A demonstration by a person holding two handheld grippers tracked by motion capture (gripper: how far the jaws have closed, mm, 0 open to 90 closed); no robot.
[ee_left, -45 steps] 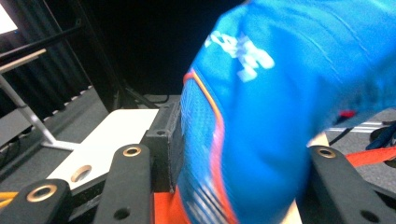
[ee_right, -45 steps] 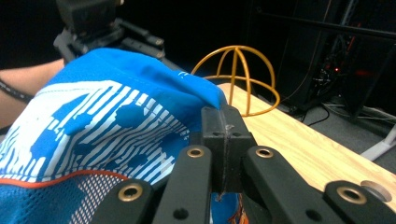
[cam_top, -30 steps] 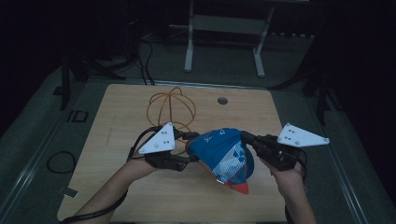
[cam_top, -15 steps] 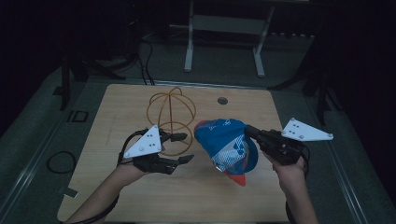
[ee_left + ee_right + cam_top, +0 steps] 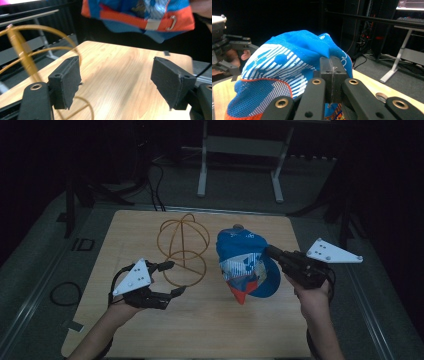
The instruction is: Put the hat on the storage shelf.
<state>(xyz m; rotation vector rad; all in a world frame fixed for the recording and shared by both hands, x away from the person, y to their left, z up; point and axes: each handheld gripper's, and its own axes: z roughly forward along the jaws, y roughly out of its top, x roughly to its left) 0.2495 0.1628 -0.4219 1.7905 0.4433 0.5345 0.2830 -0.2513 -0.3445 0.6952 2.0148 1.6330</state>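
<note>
The cap (image 5: 245,265) is soft cloth — smooth blue fabric printed with white stripes, open mesh at the sides, an orange edge and strap carrying a dull metal buckle (image 5: 160,23). The wire frame (image 5: 182,247) at its 9 o'clock is thin, glossy, golden-brown rod. The worktop (image 5: 210,320) is pale wood with visible grain and a satin sheen. Both tongs are matt black — the left tongs (image 5: 171,277) show rough, foam-like pads (image 5: 66,80), the right tongs (image 5: 331,75) brass-coloured rivets.
</note>
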